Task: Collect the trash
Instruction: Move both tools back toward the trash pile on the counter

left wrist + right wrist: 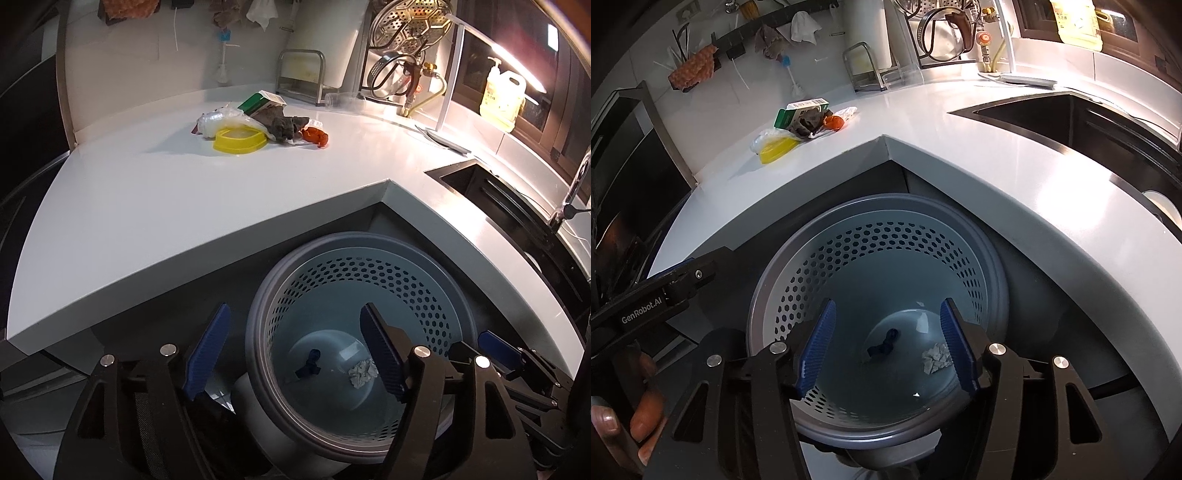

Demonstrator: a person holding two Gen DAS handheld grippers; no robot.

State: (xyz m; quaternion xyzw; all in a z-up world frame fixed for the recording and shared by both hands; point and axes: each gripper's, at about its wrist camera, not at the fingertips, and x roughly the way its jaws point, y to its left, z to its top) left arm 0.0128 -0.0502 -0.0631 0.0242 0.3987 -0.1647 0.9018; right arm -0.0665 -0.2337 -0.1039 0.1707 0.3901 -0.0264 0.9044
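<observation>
- On the far left of the worktop (147, 206), well back from its front edge, lies a small heap of trash.
- The heap, from left to right: a clear plastic bag (221, 122), a yellow lid (240, 142) lying flat at the front, a green and white carton (260, 101) behind, a dark brown rag (282, 123), and an orange scrap (316, 136) at the right end.
- All these pieces touch or overlap one another.
- The left gripper (295, 354) hangs over the near left rim of the bin, jaws spread wide with nothing between them.
- One blue pad (208, 352) sits outside the rim and the other above the inside of the bin.
- Fingers of a hand (642, 417) show at the lower left edge of the right wrist view, beside the black body of the left gripper.
- A grey bin (258, 325) with a perforated wall stands below the worktop, in the notch at its inner corner.
- On the bin floor lie a dark blue scrap (884, 341) and, to its right and apart from it, a crumpled white paper (936, 358).
- The right gripper (886, 354) hangs over the bin mouth, jaws parted and empty, and the two pieces on the floor show between its pads.
- To the right a dark sink (1108, 122) is set into the worktop.
</observation>
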